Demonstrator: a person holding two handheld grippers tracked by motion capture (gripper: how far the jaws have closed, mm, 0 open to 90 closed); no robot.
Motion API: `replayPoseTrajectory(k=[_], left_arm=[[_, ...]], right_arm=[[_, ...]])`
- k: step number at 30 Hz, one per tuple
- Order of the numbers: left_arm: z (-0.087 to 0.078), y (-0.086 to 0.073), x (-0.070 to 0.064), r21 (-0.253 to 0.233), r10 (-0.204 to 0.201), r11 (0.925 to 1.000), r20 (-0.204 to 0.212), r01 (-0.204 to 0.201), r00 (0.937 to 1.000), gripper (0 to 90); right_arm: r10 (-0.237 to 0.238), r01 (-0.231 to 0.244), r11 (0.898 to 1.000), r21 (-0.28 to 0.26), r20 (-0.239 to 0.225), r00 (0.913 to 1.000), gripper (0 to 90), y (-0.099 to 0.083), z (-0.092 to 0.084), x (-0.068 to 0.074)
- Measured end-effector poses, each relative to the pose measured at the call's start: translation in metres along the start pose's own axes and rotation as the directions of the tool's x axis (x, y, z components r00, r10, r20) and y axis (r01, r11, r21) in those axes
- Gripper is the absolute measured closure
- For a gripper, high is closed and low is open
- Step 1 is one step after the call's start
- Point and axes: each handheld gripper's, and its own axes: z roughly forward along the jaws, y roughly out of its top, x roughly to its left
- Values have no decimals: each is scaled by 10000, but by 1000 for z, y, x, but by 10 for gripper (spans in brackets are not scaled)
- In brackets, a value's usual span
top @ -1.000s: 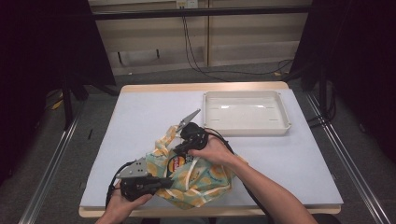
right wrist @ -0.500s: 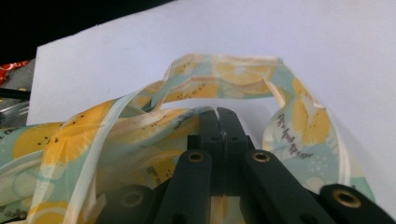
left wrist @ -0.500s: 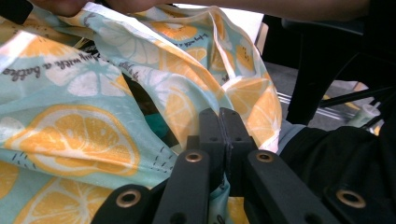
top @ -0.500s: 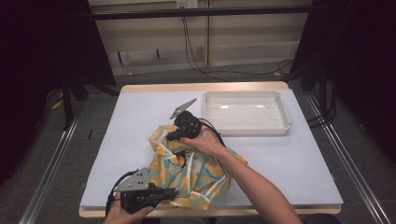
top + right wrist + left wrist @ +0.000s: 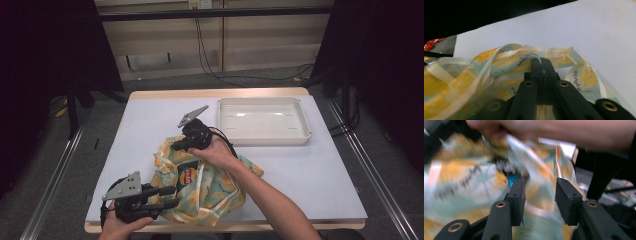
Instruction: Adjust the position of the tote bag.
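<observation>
The lemon-print bag (image 5: 210,187) lies at the desk's (image 5: 150,130) near edge. The right gripper (image 5: 541,63) has its fingers pinching the bag's rim; the left gripper (image 5: 540,200) has its fingers spread. Pull gently, opening the mouth evenly.

The right claw (image 5: 176,146) was held out over the middle of the counter by the right hand (image 5: 216,152), its jaws pressed together on a fold of cloth. The left claw (image 5: 172,196) was held low at the near edge, jaws parted.
</observation>
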Motion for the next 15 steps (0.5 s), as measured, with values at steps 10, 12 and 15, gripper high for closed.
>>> replayPoseTrajectory(k=[10, 12, 15], left_arm=[[21, 7, 23, 317, -324, 9988, -1289, 368, 9911, 710], [28, 0, 29, 1254, -133, 9915, -1716, 353, 9851, 682], [27, -15, 33, 1781, -489, 9808, -1714, 797, 9840, 628]], right_arm=[[-85, 83, 9999, -96, -180, 9998, 900, 0, -1, 8], [-35, 33, 9999, -97, -243, 9997, 900, -1, -1, 8], [-4, 2, 10000, -98, -251, 9997, 856, -5, 1, 7]])
